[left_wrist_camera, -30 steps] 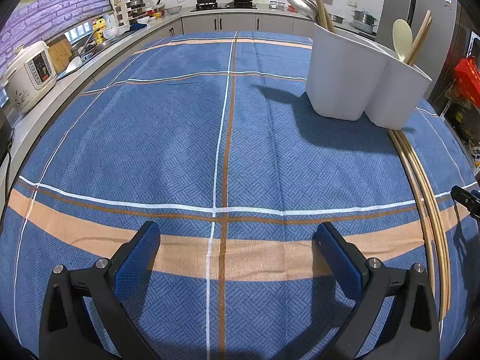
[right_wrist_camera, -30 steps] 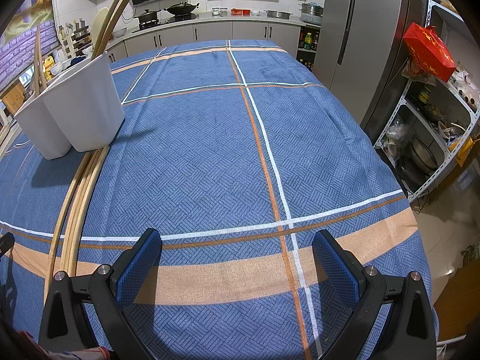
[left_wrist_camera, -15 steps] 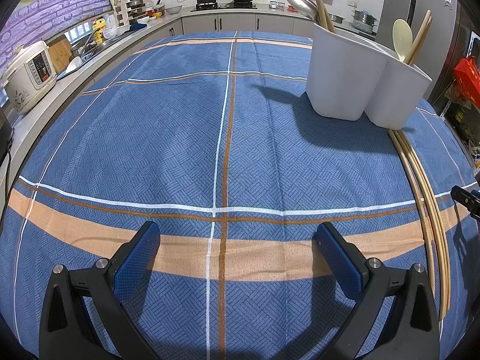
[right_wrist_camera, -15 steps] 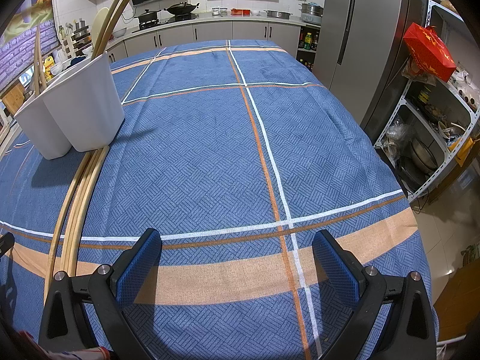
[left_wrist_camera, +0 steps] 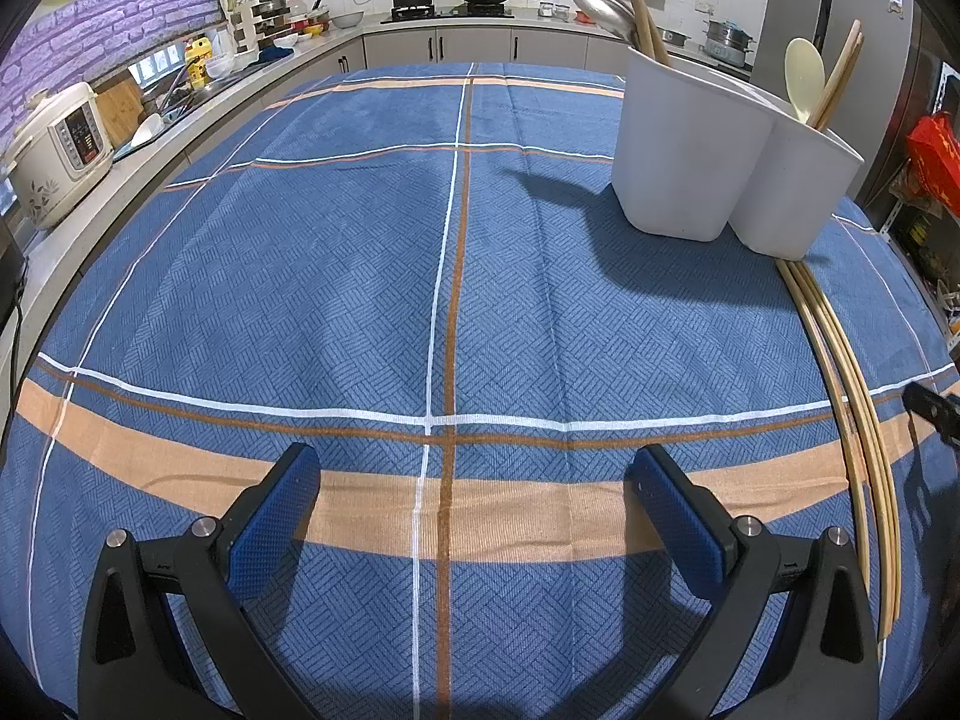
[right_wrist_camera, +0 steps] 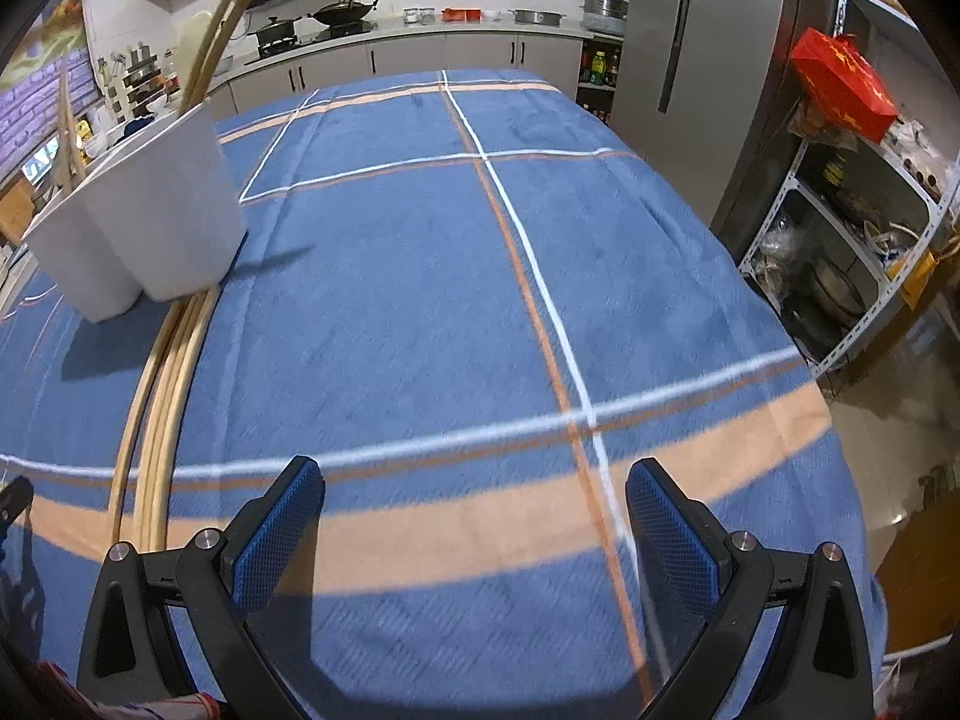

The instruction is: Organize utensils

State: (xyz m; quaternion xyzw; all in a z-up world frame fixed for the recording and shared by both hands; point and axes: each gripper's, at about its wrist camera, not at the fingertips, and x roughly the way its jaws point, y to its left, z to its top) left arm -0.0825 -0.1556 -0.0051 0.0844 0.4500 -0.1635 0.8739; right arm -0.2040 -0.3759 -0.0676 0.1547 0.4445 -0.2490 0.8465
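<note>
Both grippers hang low over the blue plaid tablecloth [left_wrist_camera: 336, 276], and both are empty. The left gripper [left_wrist_camera: 474, 480] has its blue-padded fingers [left_wrist_camera: 273, 525] spread wide, nothing between them. Same story on the right gripper [right_wrist_camera: 474, 483]: jaws far apart, only cloth beneath. The white utensil holder [left_wrist_camera: 714, 174] stands upright at the far right of the left view, a metal ladle [left_wrist_camera: 600, 6] and wooden handles in one compartment, a cream spoon [left_wrist_camera: 805, 75] and chopsticks in the other. Loose bamboo chopsticks [left_wrist_camera: 852, 414] lie flat on the cloth, their far ends touching the holder's base, stretching back toward the grippers and lying between them.
</note>
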